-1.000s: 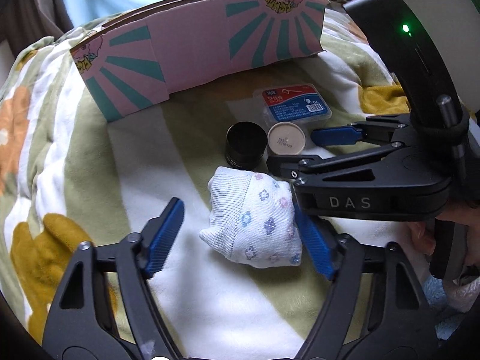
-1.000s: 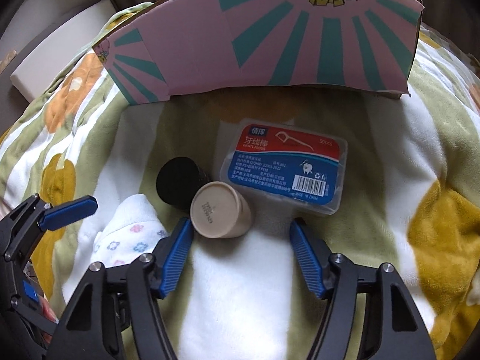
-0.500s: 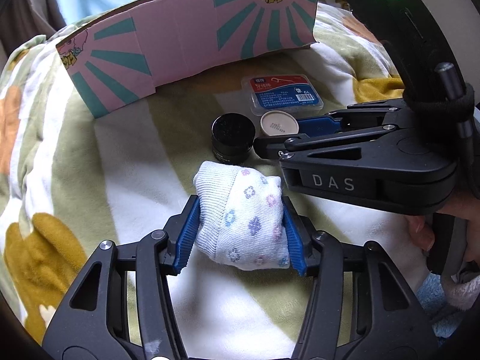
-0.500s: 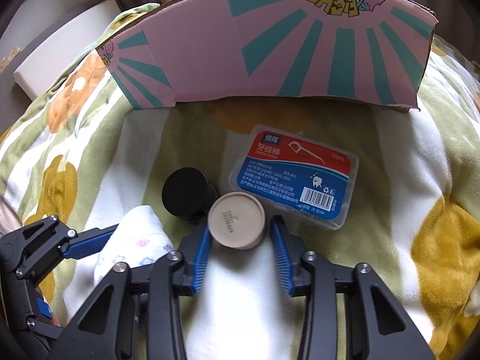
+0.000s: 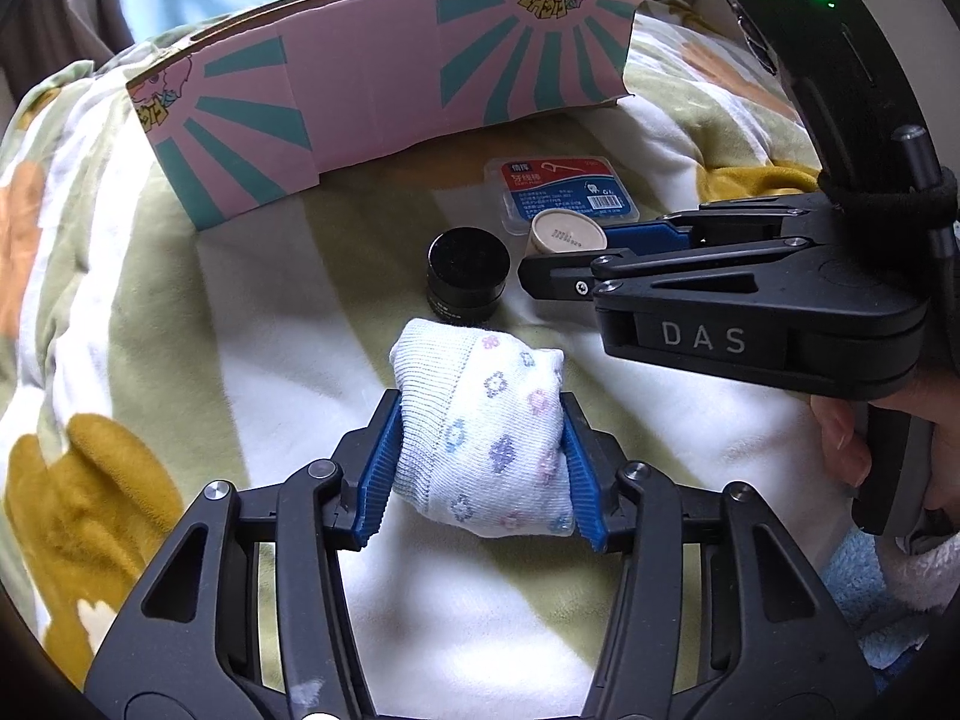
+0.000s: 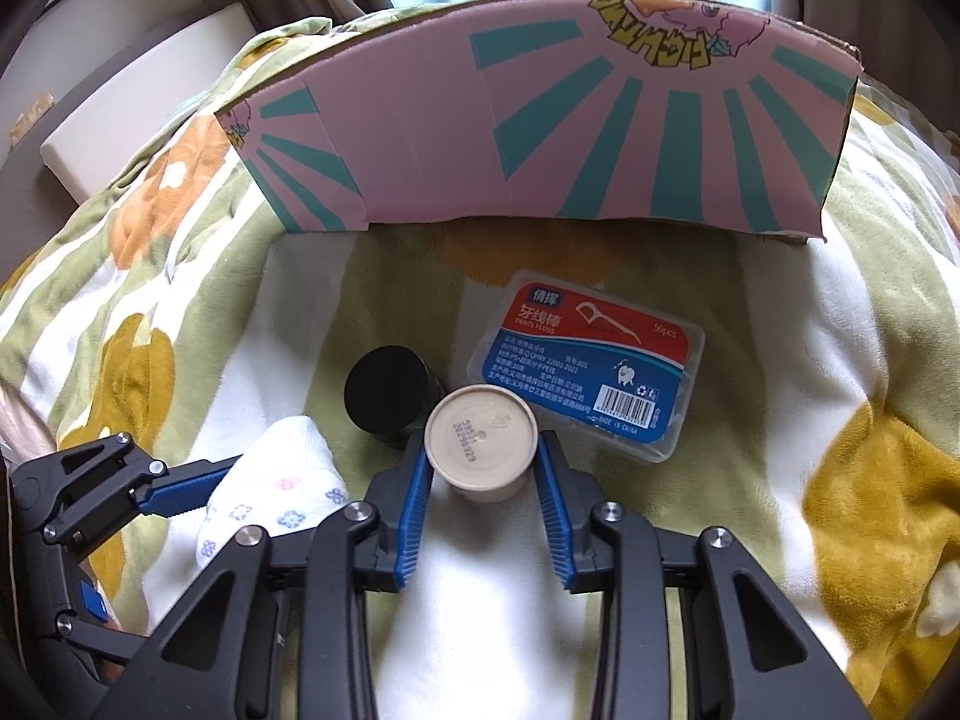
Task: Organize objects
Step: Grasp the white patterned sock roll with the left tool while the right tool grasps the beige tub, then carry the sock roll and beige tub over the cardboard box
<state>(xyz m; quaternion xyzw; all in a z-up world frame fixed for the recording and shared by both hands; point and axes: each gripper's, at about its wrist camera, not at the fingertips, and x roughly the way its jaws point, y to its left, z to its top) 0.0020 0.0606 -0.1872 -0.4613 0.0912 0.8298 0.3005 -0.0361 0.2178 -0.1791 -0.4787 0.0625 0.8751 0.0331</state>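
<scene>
Here, then, line by line:
Left gripper [image 5: 480, 468]: its blue pads have just been closing and now press both sides of the rolled sock [image 5: 486, 426], which bulges between them.
Sock: white with small flowers, lying on the blanket [image 5: 228, 312], its ribbed end poking out past the fingertips.
Right gripper [image 6: 483, 468]: clamped on the beige cup [image 6: 480, 438]; its pads touch the cup's left and right walls.
Cup: bottom facing the camera, printed digits on it, sitting between the pads at their tips.
Black jar [image 6: 390, 390]: just beside the cup, to its left, outside the grip.
Floss box [image 6: 591, 366]: flat on the blanket, just beyond the cup, to the right.
Cardboard box [image 6: 540, 132]: pink with teal rays, standing at the far side, well apart from both grippers.
Hand [image 5: 840, 438]: a person's fingers wrap the right gripper's handle.
</scene>
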